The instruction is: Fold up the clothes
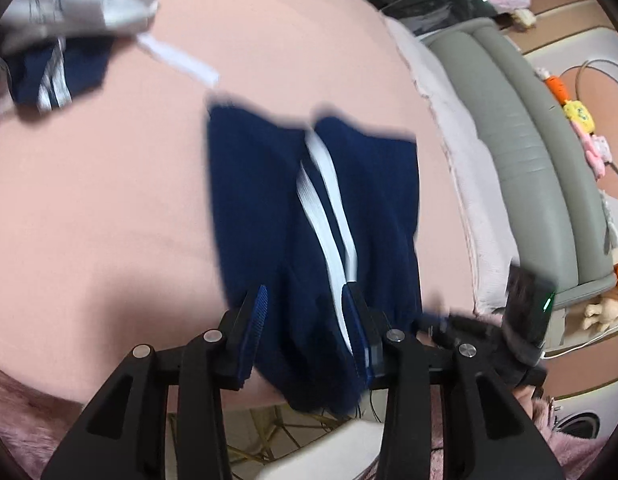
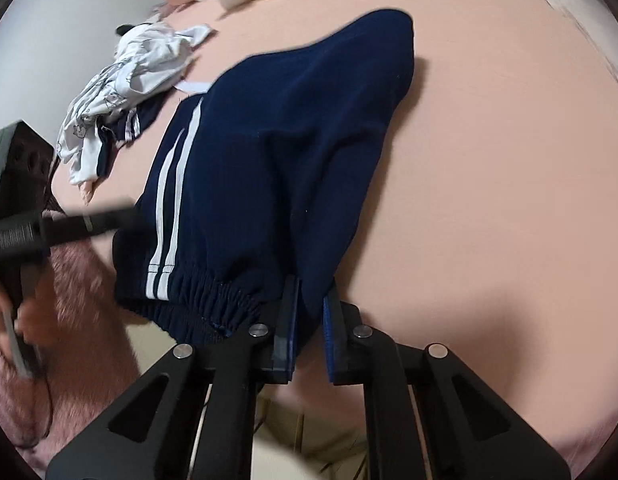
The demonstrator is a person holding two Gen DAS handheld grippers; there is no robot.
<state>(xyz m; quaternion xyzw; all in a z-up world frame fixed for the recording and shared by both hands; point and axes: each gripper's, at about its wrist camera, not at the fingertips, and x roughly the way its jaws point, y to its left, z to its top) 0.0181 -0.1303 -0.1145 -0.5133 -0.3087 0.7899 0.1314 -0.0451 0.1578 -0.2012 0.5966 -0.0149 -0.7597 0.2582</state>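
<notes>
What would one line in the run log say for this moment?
step: folding | item: navy shorts on pink bed | left gripper: around waistband, not clamped | right gripper: on waistband edge

Navy shorts (image 2: 277, 168) with twin white side stripes lay folded lengthwise, elastic waistband overhanging the pink bed's (image 2: 509, 160) near edge.

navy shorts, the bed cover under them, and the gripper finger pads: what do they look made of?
Navy shorts: soft matte knit, probably jersey; fine ribbing, gathered elastic waistband, white side stripes.
Bed cover: smooth matte woven fabric, peach, likely cotton or a blend.
Finger pads: blue ridged, probably rubber or printed plastic, on black rigid fingers.
</notes>
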